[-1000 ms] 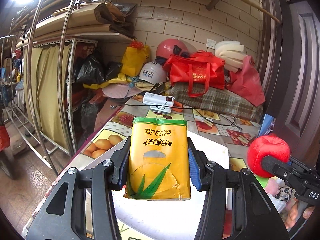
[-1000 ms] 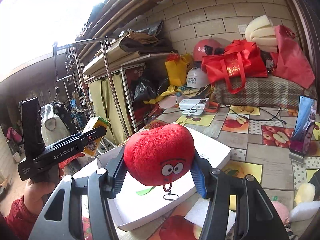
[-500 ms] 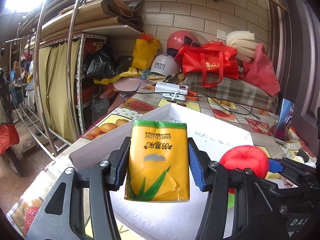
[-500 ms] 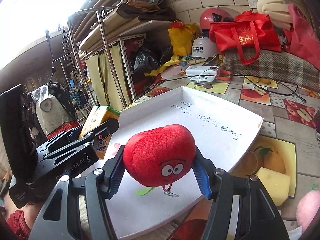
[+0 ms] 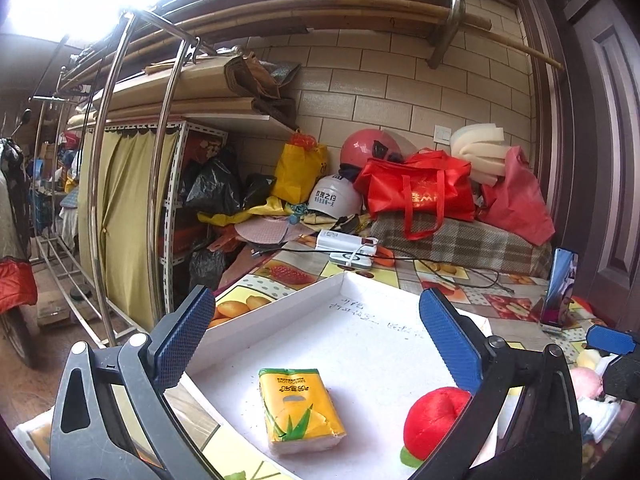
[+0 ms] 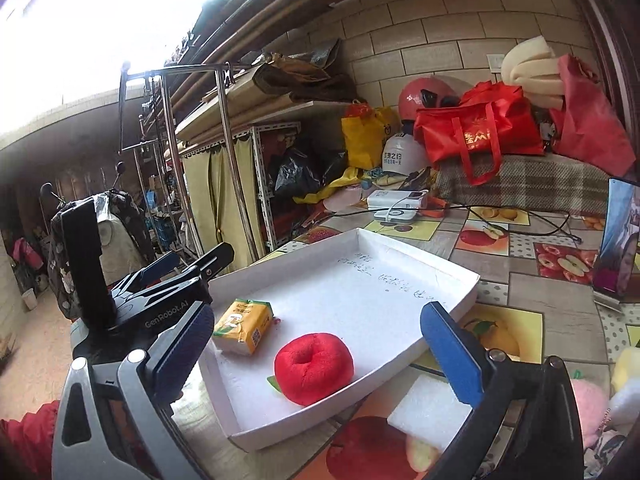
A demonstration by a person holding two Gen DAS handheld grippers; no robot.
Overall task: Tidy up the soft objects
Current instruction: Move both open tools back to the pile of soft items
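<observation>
A yellow tissue pack (image 5: 301, 409) lies flat in the white tray (image 5: 280, 308), near its front. A red plush apple (image 5: 434, 421) sits beside it on the right. Both also show in the right wrist view, the tissue pack (image 6: 244, 325) and the plush apple (image 6: 314, 367) inside the tray (image 6: 452, 304). My left gripper (image 5: 316, 338) is open and empty, above the tray's front. My right gripper (image 6: 316, 352) is open and empty, above the plush apple. The left gripper's body shows at the left of the right wrist view.
More soft items lie on the fruit-print tablecloth right of the tray: a white sponge (image 6: 430, 410), a pink plush (image 6: 592, 404) and a yellow sponge (image 6: 626, 368). A phone on a stand (image 6: 618, 240) stands at the right. Bags, helmets and cables crowd the back. A metal rack stands left.
Both grippers have opened and drawn back. The tissue pack and the red plush apple, held before, now lie in the tray.
</observation>
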